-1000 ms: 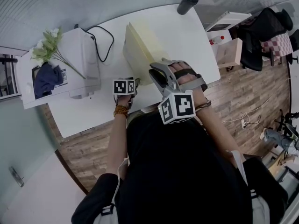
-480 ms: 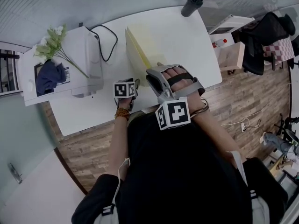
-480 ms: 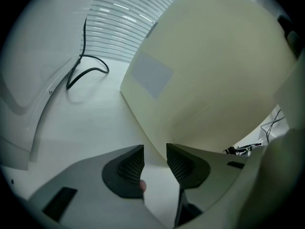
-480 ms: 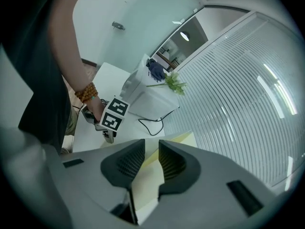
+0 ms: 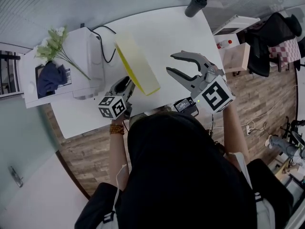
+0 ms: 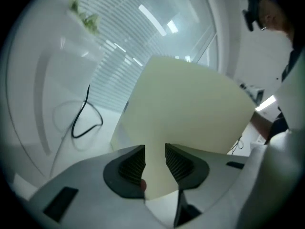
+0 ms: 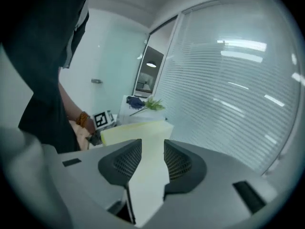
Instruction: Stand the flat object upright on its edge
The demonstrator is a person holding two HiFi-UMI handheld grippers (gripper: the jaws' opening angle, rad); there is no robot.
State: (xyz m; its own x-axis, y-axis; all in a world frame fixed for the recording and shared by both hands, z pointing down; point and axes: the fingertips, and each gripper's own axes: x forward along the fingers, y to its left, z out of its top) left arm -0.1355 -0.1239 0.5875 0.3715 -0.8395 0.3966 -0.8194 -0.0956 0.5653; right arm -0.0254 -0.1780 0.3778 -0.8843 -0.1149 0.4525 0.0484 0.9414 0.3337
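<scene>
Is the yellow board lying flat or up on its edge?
On edge, leaning: from above, the board shows as a narrow slanted strip.

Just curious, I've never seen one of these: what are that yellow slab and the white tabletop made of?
Yellow slab: probably foam or light board. It looks matte pale yellow, with a thick plain edge and no shine.
Tabletop: likely laminate. It is smooth, even white, with no visible grain.

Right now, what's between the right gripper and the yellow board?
Only bare white table, in the head view. The right gripper, jaws just opened and empty, stands clear of the yellow board.
</scene>
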